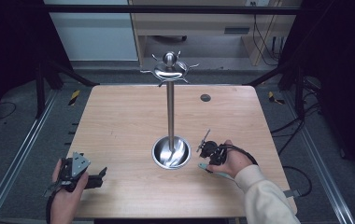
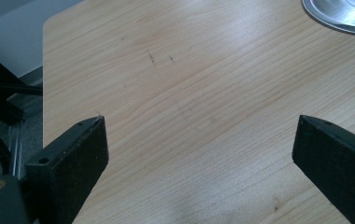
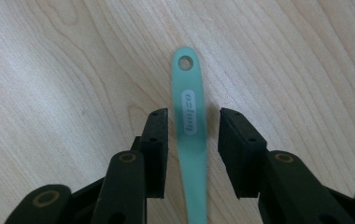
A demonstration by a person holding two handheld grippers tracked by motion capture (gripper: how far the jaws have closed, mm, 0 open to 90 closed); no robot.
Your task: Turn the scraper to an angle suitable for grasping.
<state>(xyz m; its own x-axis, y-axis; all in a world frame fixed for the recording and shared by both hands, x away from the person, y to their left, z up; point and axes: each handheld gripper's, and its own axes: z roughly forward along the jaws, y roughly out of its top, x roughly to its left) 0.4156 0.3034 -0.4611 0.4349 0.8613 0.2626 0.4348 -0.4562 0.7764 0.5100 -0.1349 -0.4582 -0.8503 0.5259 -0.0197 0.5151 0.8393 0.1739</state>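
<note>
Fingers of the right gripper (image 3: 192, 126) stand partly apart, straddling a flat mint-green handle (image 3: 189, 135) (a hanging hole at its tip) without visibly touching it. From above, the right hand (image 1: 231, 161) tips that gripper downward over the handle, which lies on the pale wood-grain table (image 1: 119, 126) just right of the polished steel stand (image 1: 170, 116). Resting near the table's left front edge, the left gripper (image 2: 199, 144) is spread wide, holding nothing.
</note>
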